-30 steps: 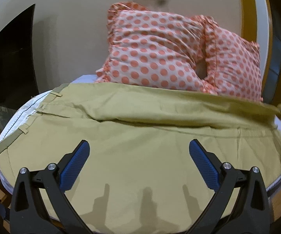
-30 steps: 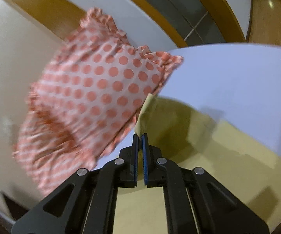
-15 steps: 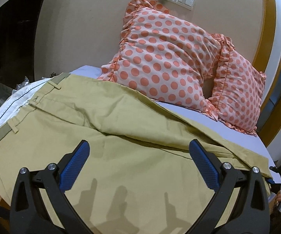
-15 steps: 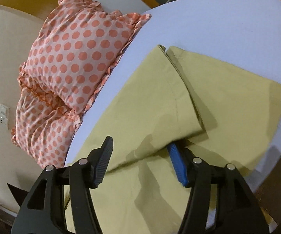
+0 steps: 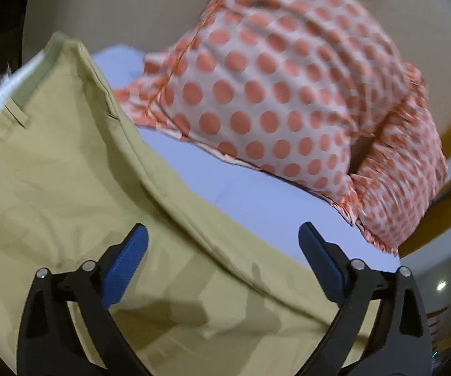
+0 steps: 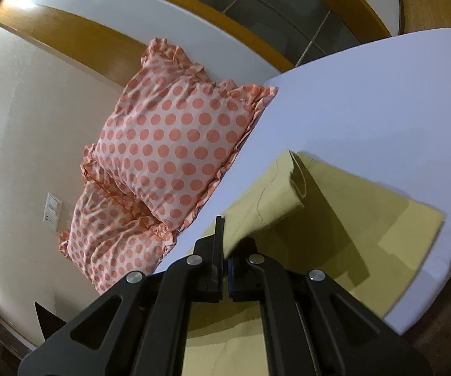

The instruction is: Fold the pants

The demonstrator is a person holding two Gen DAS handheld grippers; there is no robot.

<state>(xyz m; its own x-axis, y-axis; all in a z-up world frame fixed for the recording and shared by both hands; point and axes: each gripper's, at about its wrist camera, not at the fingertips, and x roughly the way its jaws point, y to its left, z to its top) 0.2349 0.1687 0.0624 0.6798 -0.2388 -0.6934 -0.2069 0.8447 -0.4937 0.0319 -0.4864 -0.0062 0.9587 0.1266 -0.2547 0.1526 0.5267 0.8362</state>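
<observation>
Khaki pants [image 5: 68,181] lie spread on the bed's white sheet [image 5: 250,197]. Their waistband with belt loops is at the upper left of the left wrist view. My left gripper [image 5: 223,260] is open and empty, just above the pants near their far edge. My right gripper [image 6: 225,250] is shut on the pants' upper leg [image 6: 266,194] and holds it lifted off the lower leg [image 6: 391,219], which lies flat with its cuff near the sheet's edge [image 6: 438,257].
Two pink pillows with orange dots [image 5: 281,94] [image 6: 175,144] lean on the beige wall behind the bed. A wall socket [image 6: 51,211] sits on the wall. A wooden frame [image 6: 194,3] and the floor lie beyond the bed's right edge.
My right gripper was open over the pants leg half a second ago and has shut on the upper leg and raised it. My left gripper stayed open and moved toward the pants' far edge.
</observation>
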